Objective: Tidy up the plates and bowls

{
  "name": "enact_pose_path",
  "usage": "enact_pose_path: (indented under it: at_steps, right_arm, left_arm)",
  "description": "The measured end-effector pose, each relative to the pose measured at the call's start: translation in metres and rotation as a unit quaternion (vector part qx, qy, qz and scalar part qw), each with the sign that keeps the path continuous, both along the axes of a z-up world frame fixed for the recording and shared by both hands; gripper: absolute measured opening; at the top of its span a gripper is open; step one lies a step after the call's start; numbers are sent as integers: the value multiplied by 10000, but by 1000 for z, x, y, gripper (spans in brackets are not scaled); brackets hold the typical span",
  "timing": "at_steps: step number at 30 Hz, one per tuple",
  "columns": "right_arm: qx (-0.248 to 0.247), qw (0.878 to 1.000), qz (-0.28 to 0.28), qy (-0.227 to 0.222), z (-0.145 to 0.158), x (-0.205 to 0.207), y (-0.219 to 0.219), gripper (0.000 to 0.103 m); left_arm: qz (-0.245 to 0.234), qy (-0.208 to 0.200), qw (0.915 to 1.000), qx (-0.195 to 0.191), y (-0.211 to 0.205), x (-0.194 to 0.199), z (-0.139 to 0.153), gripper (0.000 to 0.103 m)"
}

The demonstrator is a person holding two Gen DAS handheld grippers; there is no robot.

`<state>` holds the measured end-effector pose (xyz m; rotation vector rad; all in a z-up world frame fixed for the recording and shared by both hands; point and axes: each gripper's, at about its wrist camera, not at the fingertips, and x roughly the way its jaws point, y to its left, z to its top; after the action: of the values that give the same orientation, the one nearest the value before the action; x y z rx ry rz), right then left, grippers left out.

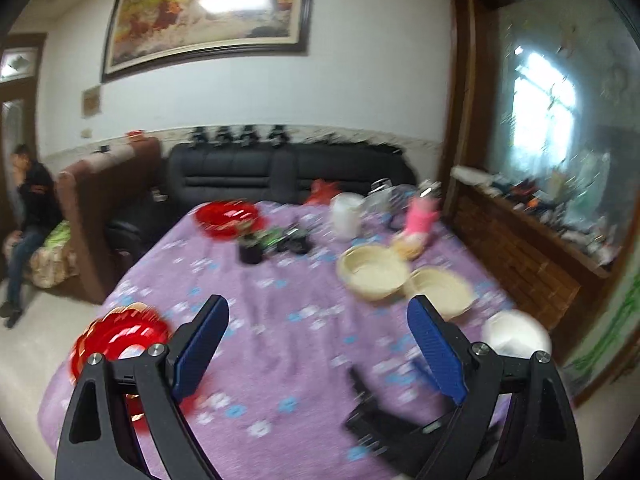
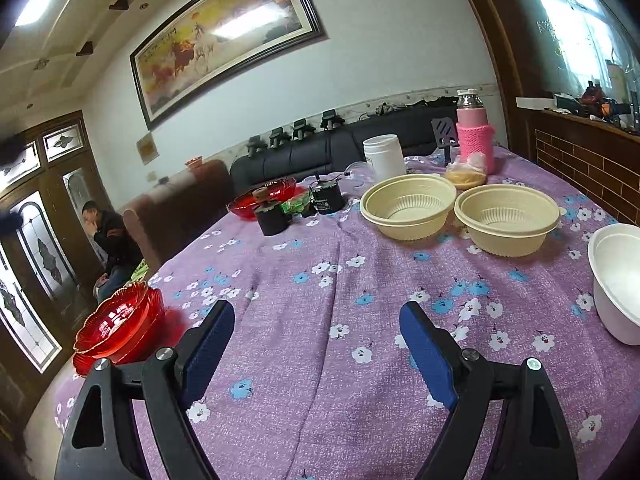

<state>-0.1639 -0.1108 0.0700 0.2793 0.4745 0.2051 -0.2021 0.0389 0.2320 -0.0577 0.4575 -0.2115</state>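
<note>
Judging by the spread, sorting has barely begun — nothing is stacked on the purple floral tablecloth (image 2: 320, 320). Two cream bowls (image 2: 408, 204) (image 2: 506, 218) sit side by side at far right, a white bowl (image 2: 616, 280) nearer, apart. Red dishes lie scattered: one far (image 2: 262, 196), one at the near-left edge (image 2: 120, 324). Left gripper (image 1: 318, 344) and right gripper (image 2: 316, 344) — both spread wide, holding nothing.
</note>
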Motion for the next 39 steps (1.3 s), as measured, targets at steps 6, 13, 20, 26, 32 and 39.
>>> enact_pose_path:
  at_steps: [6,13,20,26,32,39]
  right_arm:
    - [-7,9999,-7,136,-4,4,0,88]
    - [-438,9987,88,256,-9,4,16,88]
    - [-436,9979,-51,475,-14,11,13,89]
    - [-350,9983,-158,448,-6,5,-7,89]
    - [-640,9926,-849,584,23,1,-86,88]
    - [-965,9524,-2710,1012,39,-35,-234,88]
  left_arm:
    - [-473,-239,9980,-352,-5,0,85,91]
    - [-515,-495,9970,-299,9,-6,167,97]
    - [-280,-262,9983,-447,41,6,108,102]
    - [-145,479,9978,-431,63,25,18,102]
    - [65,822,9964,-210,73,35,-32,102]
    - [-219,1421,9893,-254,54,51,-85,102]
